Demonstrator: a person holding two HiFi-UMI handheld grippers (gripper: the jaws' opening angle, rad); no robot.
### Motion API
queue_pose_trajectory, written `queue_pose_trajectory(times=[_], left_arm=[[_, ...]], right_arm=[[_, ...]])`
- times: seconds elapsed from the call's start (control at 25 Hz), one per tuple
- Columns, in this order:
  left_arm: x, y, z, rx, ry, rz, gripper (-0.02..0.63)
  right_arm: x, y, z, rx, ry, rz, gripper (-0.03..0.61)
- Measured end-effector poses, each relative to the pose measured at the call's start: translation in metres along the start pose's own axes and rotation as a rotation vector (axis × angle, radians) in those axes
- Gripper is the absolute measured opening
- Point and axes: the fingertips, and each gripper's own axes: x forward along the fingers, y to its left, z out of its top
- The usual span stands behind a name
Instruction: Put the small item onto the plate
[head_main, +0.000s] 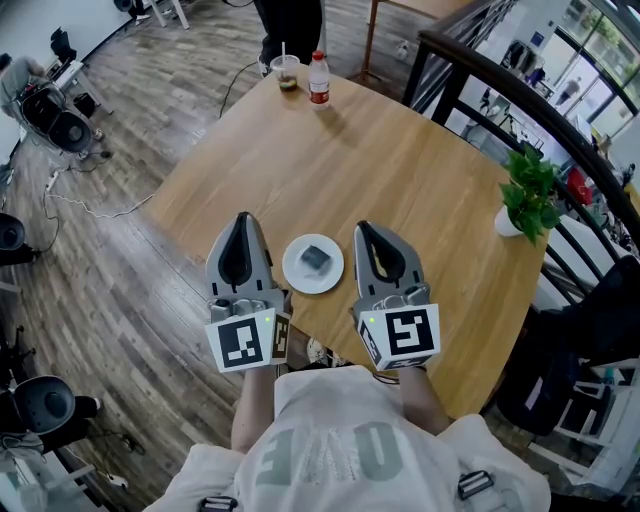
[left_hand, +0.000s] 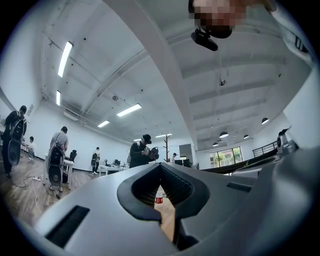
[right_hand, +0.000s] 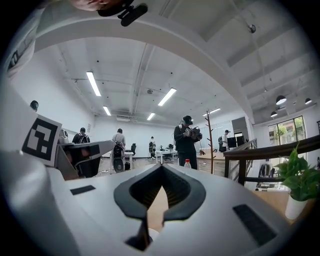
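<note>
A white plate (head_main: 298, 276) sits near the front edge of the round wooden table (head_main: 400, 170). A small dark grey item (head_main: 316, 258) lies on the plate. My left gripper (head_main: 243, 220) hovers just left of the plate, jaws shut and empty. My right gripper (head_main: 365, 229) hovers just right of it, also shut with nothing held. In the left gripper view the closed left gripper (left_hand: 161, 167) points across the table toward a far bottle (left_hand: 159, 197). In the right gripper view the right gripper (right_hand: 161, 168) is closed too, with a sliver of the plate (right_hand: 152, 233) below it.
A red-capped bottle (head_main: 319, 80) and a plastic cup (head_main: 287, 72) stand at the table's far edge. A potted plant (head_main: 528, 195) stands at the right edge, next to a black railing (head_main: 520, 90). People stand in the room beyond.
</note>
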Motion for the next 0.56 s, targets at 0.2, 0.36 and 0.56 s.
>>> queue_pose_trajectory(times=[0.2, 0.36, 0.56], left_arm=[[-0.001, -0.0013, -0.0007, -0.01, 0.0, -0.005, 0.009], [0.001, -0.004, 0.002, -0.011, -0.006, -0.012, 0.009], [0.0011, -0.0082, -0.0004, -0.01, -0.004, -0.023, 0.009]], right_arm=[[-0.0031, 0.0021, -0.0013, -0.024, 0.001, 0.004, 0.018], [-0.0038, 0.0004, 0.0002, -0.028, -0.003, 0.0, 0.018], [-0.0044, -0.001, -0.001, -0.033, -0.003, -0.006, 0.018]])
